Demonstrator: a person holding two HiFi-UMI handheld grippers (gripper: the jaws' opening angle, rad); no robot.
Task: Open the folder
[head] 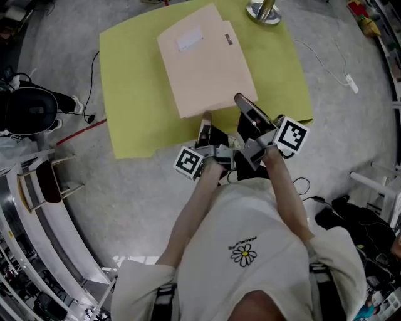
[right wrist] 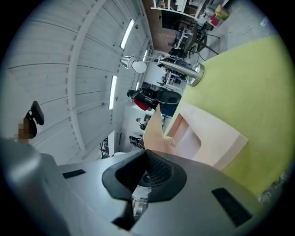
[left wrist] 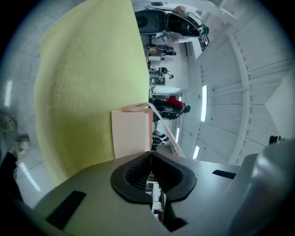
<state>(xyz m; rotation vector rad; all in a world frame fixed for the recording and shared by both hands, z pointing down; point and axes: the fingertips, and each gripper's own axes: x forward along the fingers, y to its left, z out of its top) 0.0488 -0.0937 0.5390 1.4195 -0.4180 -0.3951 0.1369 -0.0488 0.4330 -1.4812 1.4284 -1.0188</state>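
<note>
A beige folder (head: 207,63) with a white label lies on a yellow-green mat (head: 131,81). My left gripper (head: 205,127) sits at the folder's near edge, with its marker cube just behind it. In the left gripper view the gripper (left wrist: 150,154) is shut, and the folder (left wrist: 131,133) runs edge-on into the seam between the pads. My right gripper (head: 242,100) is at the near right corner, raised above the mat. In the right gripper view this gripper (right wrist: 146,152) is shut on the top cover (right wrist: 154,131), which stands lifted off the lower part of the folder (right wrist: 207,138).
A round metal stand base (head: 263,11) rests at the mat's far edge. A white cable (head: 326,63) trails on the grey floor to the right. A black office chair (head: 28,110) and a stool (head: 47,182) stand at the left. Dark gear (head: 363,226) lies near right.
</note>
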